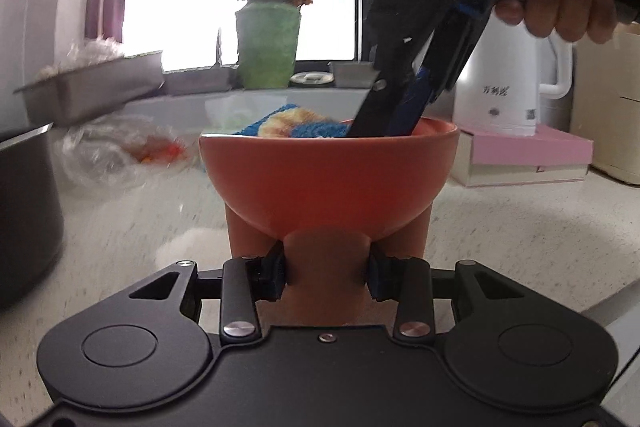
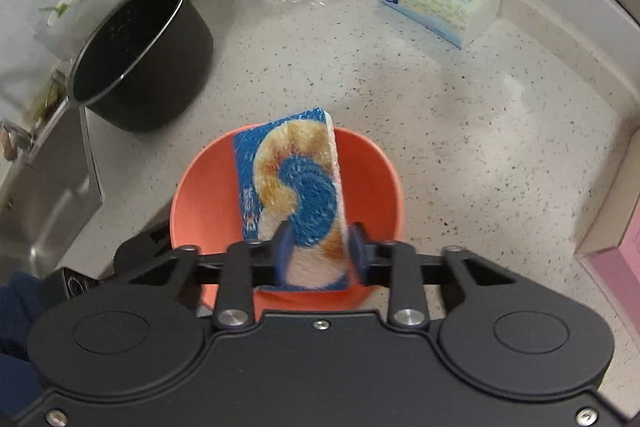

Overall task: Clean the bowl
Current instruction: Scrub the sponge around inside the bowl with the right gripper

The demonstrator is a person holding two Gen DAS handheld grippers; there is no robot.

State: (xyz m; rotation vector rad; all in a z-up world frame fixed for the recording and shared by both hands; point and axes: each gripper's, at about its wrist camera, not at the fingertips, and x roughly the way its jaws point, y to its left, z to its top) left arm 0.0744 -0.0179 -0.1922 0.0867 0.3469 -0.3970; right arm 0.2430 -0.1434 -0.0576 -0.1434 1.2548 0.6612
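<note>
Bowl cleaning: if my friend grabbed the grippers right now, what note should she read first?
Left gripper: shut on the foot of the orange bowl, holding it over the counter.
Right gripper: shut on the sponge, pointing steeply down into the bowl.
Done: bowl gripped, sponge inside it.
Left: scrub around the inside, lift the sponge out, set both down. Whether the bowl is clean yet cannot be told.

The left gripper (image 1: 326,269) points nearly level, its jaws clamped on the bowl's (image 1: 329,179) foot. The right gripper (image 2: 318,253), held by a hand (image 1: 560,3), angles steeply down, pinching a sponge (image 2: 294,187).
</note>
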